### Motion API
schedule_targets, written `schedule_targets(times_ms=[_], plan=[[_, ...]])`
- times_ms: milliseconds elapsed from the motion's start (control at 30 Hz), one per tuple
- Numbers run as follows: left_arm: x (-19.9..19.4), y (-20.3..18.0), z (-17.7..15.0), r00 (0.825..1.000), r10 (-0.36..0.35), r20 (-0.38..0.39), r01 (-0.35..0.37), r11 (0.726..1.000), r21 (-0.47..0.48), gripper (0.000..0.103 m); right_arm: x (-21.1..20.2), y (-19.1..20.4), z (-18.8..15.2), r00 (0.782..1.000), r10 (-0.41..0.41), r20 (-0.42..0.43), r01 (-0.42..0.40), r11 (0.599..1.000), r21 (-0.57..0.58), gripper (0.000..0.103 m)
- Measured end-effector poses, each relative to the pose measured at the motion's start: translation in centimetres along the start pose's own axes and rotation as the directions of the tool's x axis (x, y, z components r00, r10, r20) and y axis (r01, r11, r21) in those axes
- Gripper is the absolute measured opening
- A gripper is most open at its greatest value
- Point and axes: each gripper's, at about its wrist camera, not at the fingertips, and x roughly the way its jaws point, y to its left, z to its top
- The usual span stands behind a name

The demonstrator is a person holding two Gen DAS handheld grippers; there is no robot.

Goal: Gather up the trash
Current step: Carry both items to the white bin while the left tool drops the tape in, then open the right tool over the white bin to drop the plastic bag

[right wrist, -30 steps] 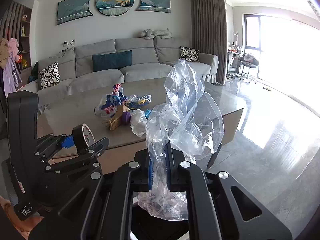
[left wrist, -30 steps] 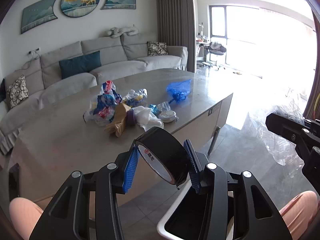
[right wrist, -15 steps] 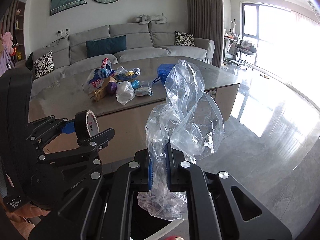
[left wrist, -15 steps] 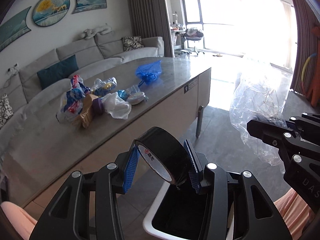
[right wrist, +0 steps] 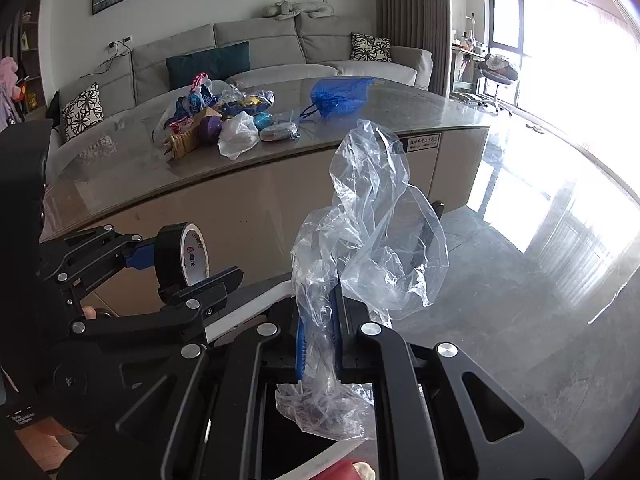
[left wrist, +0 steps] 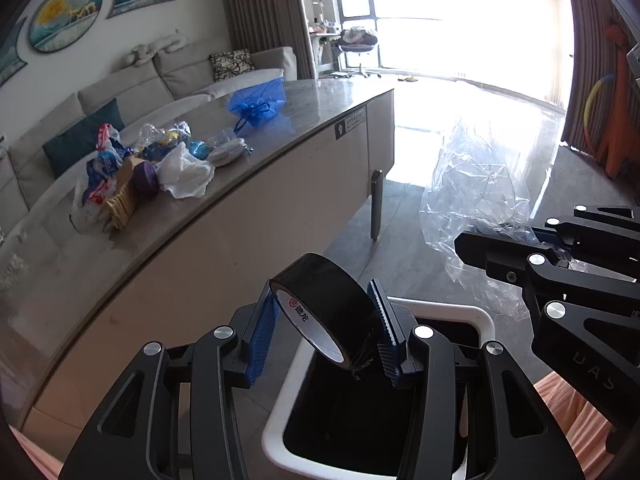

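Note:
My left gripper (left wrist: 326, 330) is shut on a black tape roll (left wrist: 328, 312), held just above the mouth of a white-rimmed bin (left wrist: 460, 314) with a black inside. That same tape roll (right wrist: 180, 254) shows at the left of the right wrist view. My right gripper (right wrist: 318, 320) is shut on a crumpled clear plastic bag (right wrist: 372, 232), which rises above the pads and hangs below them over the bin's rim (right wrist: 248, 312). In the left wrist view the clear bag (left wrist: 476, 200) and right gripper (left wrist: 556, 240) sit to the right of the bin.
A long grey table (left wrist: 132, 240) stands beyond the bin, with a heap of wrappers (left wrist: 132, 168), a white bag (left wrist: 186, 172) and a blue bag (left wrist: 258, 106) on top. A grey sofa (right wrist: 256, 56) lines the far wall. Glossy tiled floor (right wrist: 540, 280) spreads to the right.
Both grippers have sunk toward the bin with their loads still gripped. The table top now sits higher in both views, and more of the bin's mouth shows under the tape roll.

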Motion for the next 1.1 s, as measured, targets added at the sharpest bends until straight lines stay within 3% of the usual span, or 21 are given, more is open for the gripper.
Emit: schedule_targets(times_ms=[300, 333, 367, 400, 600, 867, 1100], plan=[[2.4, -0.7, -1.0, 0.997, -0.065, -0.041, 0.065, 0.998, 0.005, 0.049, 2.0, 0.0, -0.9, 0.999, -0.018, -0.048, 0.015, 0.999, -0.049, 0.011], [2.8, -0.8, -1.0, 0.995, -0.081, -0.050, 0.081, 0.997, 0.010, 0.054, 2.3, 0.0, -1.1, 0.998, -0.019, -0.055, 0.016, 0.999, -0.050, 0.011], [3.2, -0.9, -1.1, 0.994, -0.091, -0.060, 0.092, 0.996, 0.013, 0.081, 2.5, -0.2, -1.2, 0.998, -0.018, -0.065, 0.015, 0.999, -0.049, 0.011], [3.6, -1.0, -1.3, 0.992, -0.104, -0.074, 0.105, 0.994, 0.014, 0.099, 2.7, -0.4, -1.4, 0.997, -0.019, -0.073, 0.016, 0.999, -0.045, 0.011], [6.5, -1.3, -2.3, 0.966, -0.156, -0.207, 0.158, 0.987, -0.009, 0.100, 3.3, -1.2, -2.3, 0.993, -0.036, -0.110, 0.031, 0.999, -0.039, 0.011], [5.4, -0.9, -1.8, 0.978, -0.113, -0.175, 0.119, 0.993, 0.022, 0.100, 3.4, -0.8, -2.0, 0.994, -0.032, -0.108, 0.027, 0.998, -0.049, 0.011], [3.9, 2.8, -1.3, 0.989, 0.007, -0.144, -0.002, 0.999, 0.036, 0.099, 3.9, 0.1, -1.7, 0.994, -0.012, -0.109, 0.005, 0.998, -0.067, 0.011]])
